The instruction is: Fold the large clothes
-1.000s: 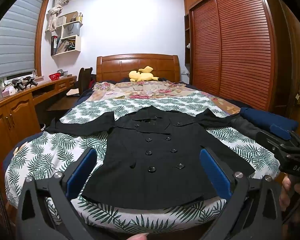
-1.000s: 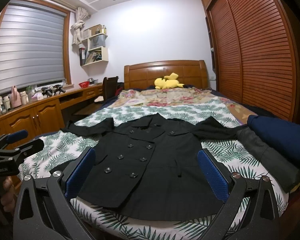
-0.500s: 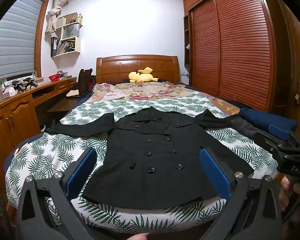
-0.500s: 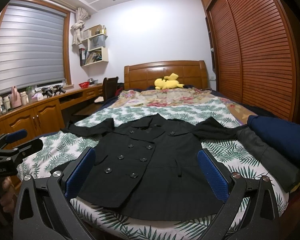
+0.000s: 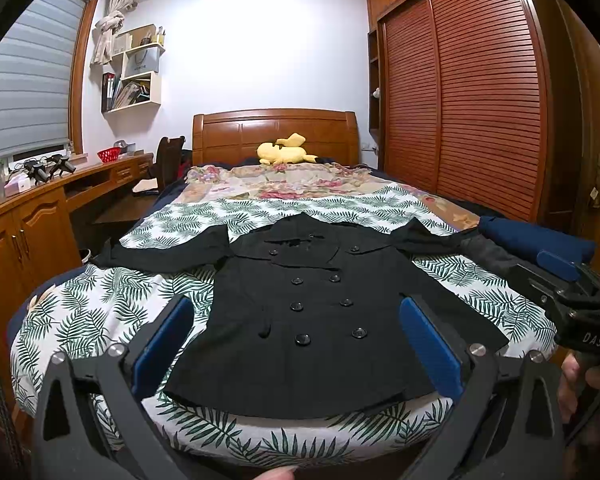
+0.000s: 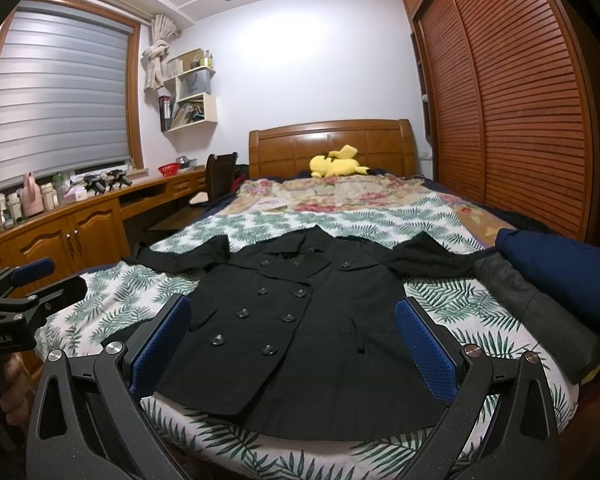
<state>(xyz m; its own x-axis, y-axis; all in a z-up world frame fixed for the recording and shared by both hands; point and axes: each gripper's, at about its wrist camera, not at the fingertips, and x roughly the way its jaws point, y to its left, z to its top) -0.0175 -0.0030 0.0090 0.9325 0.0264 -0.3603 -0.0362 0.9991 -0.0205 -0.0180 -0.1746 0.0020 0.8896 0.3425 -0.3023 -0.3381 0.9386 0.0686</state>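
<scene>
A black double-breasted coat point(image 5: 320, 312) point(image 6: 300, 320) lies flat and face up on the leaf-print bedspread point(image 5: 92, 312) point(image 6: 112, 292), sleeves spread to both sides, hem toward me. My left gripper point(image 5: 296, 336) hovers open before the foot of the bed, blue pads wide apart, nothing between them. My right gripper point(image 6: 292, 336) is likewise open and holds nothing. Each gripper shows at the edge of the other's view, held in a hand: the right gripper point(image 5: 560, 280) and the left gripper point(image 6: 24, 288).
A folded navy garment point(image 6: 560, 268) and a dark grey one point(image 6: 540, 312) lie at the bed's right edge. A yellow plush toy point(image 5: 284, 152) rests by the headboard. A wooden desk with cabinets point(image 6: 60, 228) runs along the left, a slatted wardrobe point(image 5: 480, 100) along the right.
Hardly anything has changed: the left wrist view has risen slightly and the coat and both open grippers stay as they were.
</scene>
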